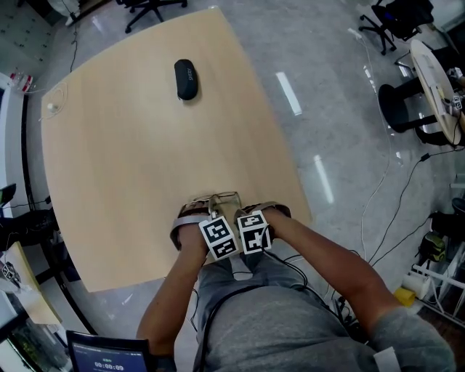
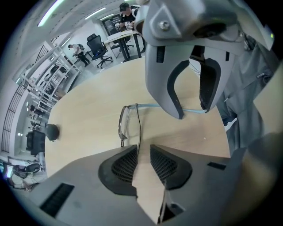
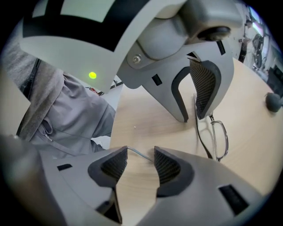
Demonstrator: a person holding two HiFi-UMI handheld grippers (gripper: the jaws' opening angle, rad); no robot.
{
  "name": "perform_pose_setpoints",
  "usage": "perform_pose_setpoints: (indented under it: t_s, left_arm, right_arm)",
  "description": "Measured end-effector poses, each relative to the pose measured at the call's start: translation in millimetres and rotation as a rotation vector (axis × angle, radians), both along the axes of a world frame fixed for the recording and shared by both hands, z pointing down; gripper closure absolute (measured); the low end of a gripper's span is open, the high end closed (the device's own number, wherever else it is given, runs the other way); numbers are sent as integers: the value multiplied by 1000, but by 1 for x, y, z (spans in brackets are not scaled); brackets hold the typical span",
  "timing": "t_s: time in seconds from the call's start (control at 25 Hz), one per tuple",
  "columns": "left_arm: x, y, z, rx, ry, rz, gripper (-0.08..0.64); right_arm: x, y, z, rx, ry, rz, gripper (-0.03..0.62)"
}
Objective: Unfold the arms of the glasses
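Thin metal glasses (image 1: 218, 197) lie near the front edge of the wooden table (image 1: 131, 145), under my two hands. In the left gripper view one lens (image 2: 124, 123) shows, and a dark arm (image 2: 138, 132) lies folded along the front. It runs between the jaws of my left gripper (image 2: 142, 164), which stand a little apart. The other arm (image 2: 150, 106), with a light blue tip, sticks out sideways between the spread fingers of my right gripper (image 2: 192, 112). In the right gripper view that arm's tip (image 3: 140, 154) crosses the gap of the right gripper (image 3: 140, 167), against one pad.
A black glasses case (image 1: 186, 78) sits at the far side of the table. The table's front edge and my grey-clad torso (image 1: 290, 327) are right behind the grippers. Office chairs (image 1: 149, 9), cables and desks stand on the floor around.
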State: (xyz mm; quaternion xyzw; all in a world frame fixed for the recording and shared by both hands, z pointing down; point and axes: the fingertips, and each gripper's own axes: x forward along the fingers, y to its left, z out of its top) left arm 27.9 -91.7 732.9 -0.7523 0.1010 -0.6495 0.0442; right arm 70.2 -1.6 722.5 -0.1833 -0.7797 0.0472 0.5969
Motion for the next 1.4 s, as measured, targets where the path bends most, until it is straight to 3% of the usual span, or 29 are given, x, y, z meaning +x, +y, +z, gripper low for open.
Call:
perform_pose_setpoints:
  t_s: [0.36,1.16,1.4]
  left_arm:
    - [-6,21,-5,-25,-31,103,474]
    - [-38,61,3,-56,-98,291,474]
    - [-51,66,6,-67,-134,313,474]
  right_arm:
    - [2,0,-4,-13,-21,38,403]
    - [5,-3,1,-26,4,-26,404]
    - [11,-4,3,-25,16,-70,403]
